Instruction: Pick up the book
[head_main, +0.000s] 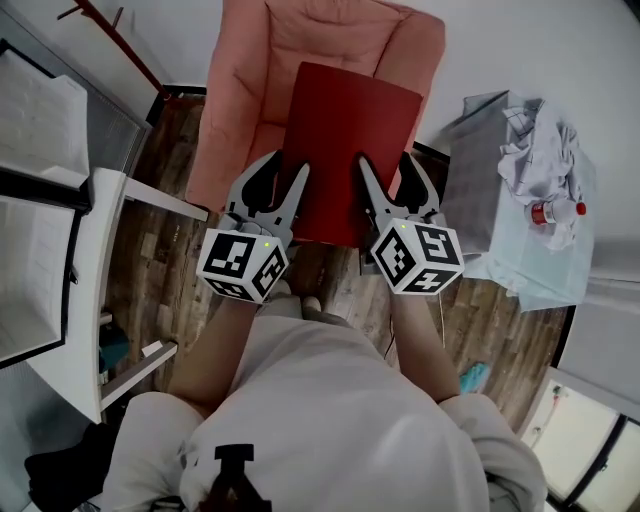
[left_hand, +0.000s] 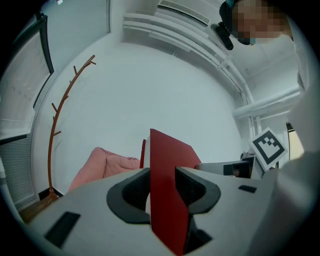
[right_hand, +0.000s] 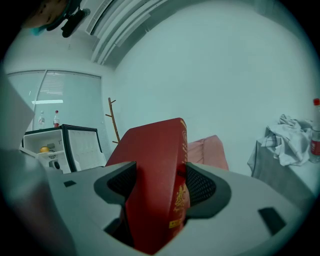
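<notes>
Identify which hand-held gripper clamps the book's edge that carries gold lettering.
The right hand-held gripper: gold lettering shows on the red book between its jaws. The left hand-held gripper clamps a plain red edge.

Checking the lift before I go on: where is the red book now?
Centre of the head view, the red book is held over the pink armchair, its near edge clamped by the left gripper and the right gripper.

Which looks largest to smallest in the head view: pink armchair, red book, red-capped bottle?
1. pink armchair, largest though partly covered by the book
2. red book; it is held up nearer the camera, so it looks bigger than it is
3. red-capped bottle, clearly the smallest
</notes>
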